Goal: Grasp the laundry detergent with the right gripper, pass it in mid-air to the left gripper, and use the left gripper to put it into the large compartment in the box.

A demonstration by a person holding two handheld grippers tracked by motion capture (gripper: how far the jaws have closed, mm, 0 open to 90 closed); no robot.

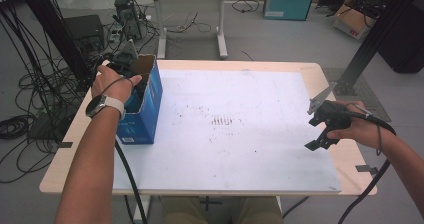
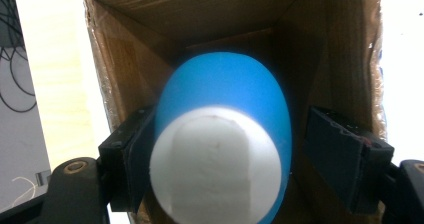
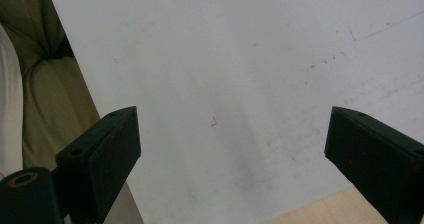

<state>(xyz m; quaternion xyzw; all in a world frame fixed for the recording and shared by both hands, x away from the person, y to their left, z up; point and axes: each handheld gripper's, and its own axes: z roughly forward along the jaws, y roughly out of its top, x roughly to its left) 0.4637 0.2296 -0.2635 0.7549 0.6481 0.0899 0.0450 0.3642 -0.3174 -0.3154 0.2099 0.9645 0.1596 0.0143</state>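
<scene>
Deep inside the box [image 2: 125, 49] sits the blue-and-white object [image 2: 225, 144], between the left gripper's [image 2: 225, 159] jaws — one pad touches it, the other stands off, so the grip looks slack, likely for dropping it there. Over at the mat's [image 1: 240, 134] far side, the right gripper [image 1: 320, 129] waits — jaws wide apart, holding nothing.

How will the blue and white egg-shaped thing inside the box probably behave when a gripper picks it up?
The egg is smooth and rounded, so it may slip between flat pads. Its matte, foam-like white end suggests it is light and perhaps slightly soft. In the left gripper view, a gap shows at the right pad, so the left gripper looks open; the egg could roll inside the box.
</scene>
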